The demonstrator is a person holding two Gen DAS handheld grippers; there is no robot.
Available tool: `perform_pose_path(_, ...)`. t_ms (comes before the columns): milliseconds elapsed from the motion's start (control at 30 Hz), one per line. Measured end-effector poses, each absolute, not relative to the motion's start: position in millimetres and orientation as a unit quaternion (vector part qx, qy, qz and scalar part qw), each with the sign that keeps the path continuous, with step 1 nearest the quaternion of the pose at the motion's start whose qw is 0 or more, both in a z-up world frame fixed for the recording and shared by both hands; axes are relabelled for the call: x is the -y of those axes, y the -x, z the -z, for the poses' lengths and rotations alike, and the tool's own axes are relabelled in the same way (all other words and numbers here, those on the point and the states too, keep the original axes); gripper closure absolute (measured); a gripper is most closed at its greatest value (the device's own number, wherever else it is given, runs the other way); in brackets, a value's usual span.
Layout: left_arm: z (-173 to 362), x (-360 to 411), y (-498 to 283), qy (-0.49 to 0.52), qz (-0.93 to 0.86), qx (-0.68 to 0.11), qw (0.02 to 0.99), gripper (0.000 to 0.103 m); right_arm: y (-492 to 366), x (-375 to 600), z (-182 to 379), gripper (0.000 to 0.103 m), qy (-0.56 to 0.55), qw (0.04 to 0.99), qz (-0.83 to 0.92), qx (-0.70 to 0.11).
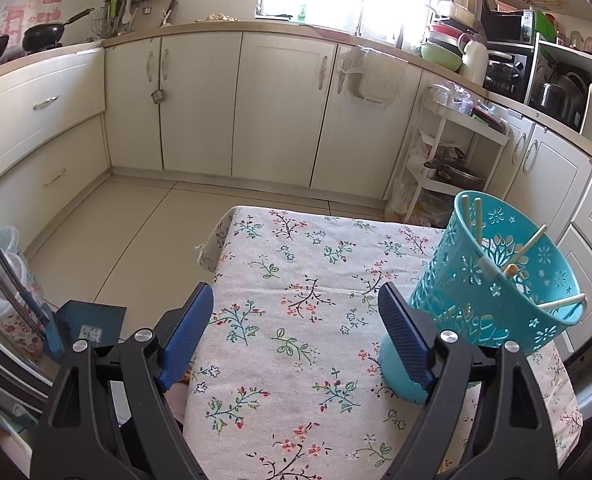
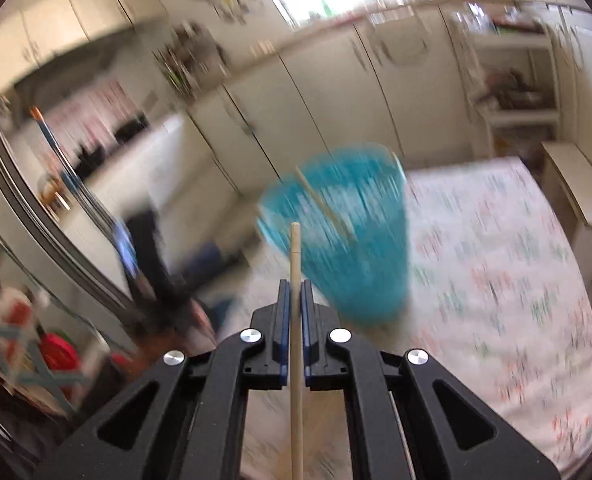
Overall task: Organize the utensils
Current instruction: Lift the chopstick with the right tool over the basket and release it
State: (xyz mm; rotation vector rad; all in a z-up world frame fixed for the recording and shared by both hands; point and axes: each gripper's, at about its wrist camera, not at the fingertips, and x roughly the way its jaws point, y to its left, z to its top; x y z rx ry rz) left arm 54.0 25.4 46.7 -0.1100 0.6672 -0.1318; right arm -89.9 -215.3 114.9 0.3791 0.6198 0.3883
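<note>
Right gripper (image 2: 295, 288) pinches chopstick (image 2: 295, 340), tip aimed 12 o'clock toward turquoise basket (image 2: 356, 248) for drop-in. Left gripper (image 1: 296, 312) spread, idle; basket at its 3 o'clock on floral tablecloth (image 1: 296, 360), already holding chopsticks.

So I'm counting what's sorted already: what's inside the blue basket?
The blue basket holds several wooden chopsticks leaning against its rim, at least four. Its wall hides their lower ends and the bottom, so more may lie unseen.
</note>
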Motion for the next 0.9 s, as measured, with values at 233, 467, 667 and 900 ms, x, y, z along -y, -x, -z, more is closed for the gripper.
perform_pose_path(233, -46.7, -30.4, -56.7, 0.064, 0.058, -0.328, 0.941, 0.023, 18.1, 205.6, -163.0, 0.097, -0.163, 0.960, -0.106, -0.202)
perform_pose_path(467, -44.0, -35.8, -62.3, 0.075, 0.057, -0.337, 0.937, 0.022, -36.6, 187.3, -139.4, 0.097, -0.115, 0.973, -0.006, -0.201)
perform_pose_path(667, -44.6, -38.0, -63.3, 0.082, 0.058, -0.338, 0.936, 0.022, -38.8, 183.6, -123.5, 0.097, -0.110, 0.965, -0.006, -0.236)
perform_pose_path(900, -42.1, -39.7, -64.5, 0.086, 0.052, -0.345, 0.933, 0.022, -4.1, 176.5, -118.6, 0.096, -0.090, 0.962, -0.038, -0.255)
